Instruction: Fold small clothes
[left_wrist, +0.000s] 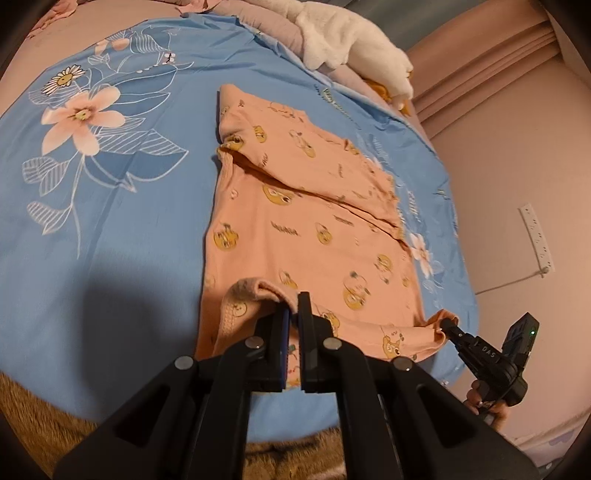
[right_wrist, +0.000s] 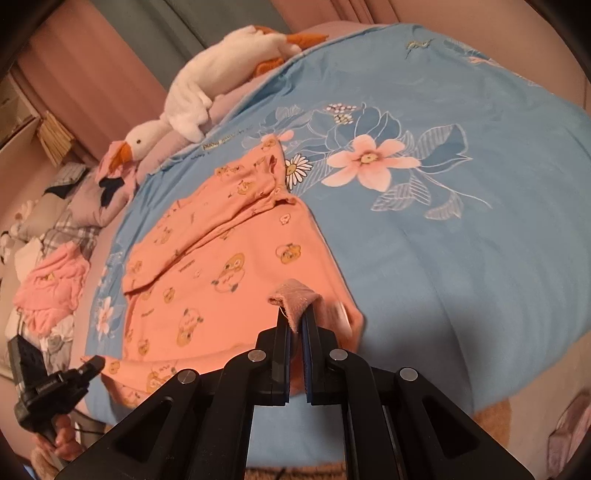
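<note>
My left gripper (left_wrist: 294, 308) clamps near hem corner of orange shirt (left_wrist: 295, 221); my right gripper (right_wrist: 295, 314) clamps opposite hem corner. Shirt spread on blue floral sheet (left_wrist: 110, 221), ahead of both.

Home bedroom: floral bedsheet (left_wrist: 110, 221), plush goose (right_wrist: 192, 103), curtains (right_wrist: 85, 85).

We read only "DAS" in pale letters on the black body of the right gripper (left_wrist: 447, 326); the garment's printed words stay illegible.
</note>
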